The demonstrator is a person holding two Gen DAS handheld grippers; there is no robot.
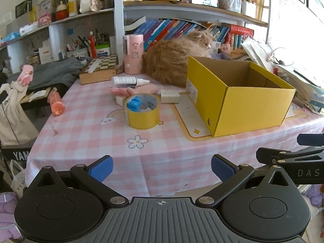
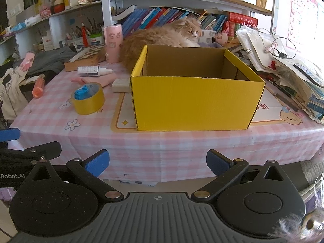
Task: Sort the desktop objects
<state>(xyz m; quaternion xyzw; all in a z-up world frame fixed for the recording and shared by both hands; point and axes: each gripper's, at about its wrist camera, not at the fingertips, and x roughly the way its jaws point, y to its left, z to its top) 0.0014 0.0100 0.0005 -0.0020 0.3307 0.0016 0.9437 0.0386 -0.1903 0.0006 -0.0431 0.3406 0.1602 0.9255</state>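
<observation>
An open yellow cardboard box (image 1: 251, 103) (image 2: 194, 103) stands on the pink checked tablecloth (image 1: 97, 141) (image 2: 48, 109). Left of it are a yellow tape roll (image 1: 142, 111) (image 2: 89, 99) with something blue inside, a white block (image 1: 170, 96) (image 2: 121, 85), a white dropper bottle (image 1: 129, 81) (image 2: 93, 70), a pink flat item (image 1: 137, 90) and an orange tube (image 1: 55, 102) (image 2: 38, 86) near the left edge. My left gripper (image 1: 162, 169) and right gripper (image 2: 158, 164) are both open and empty, held in front of the table's near edge.
A fluffy orange cat (image 1: 174, 60) (image 2: 162, 38) lies behind the box. A pink cylinder (image 1: 132, 53) (image 2: 112, 43) and a chessboard box (image 1: 99, 68) stand at the back. A pile of papers and bags (image 2: 287, 66) fills the right side. Shelves of books rise behind.
</observation>
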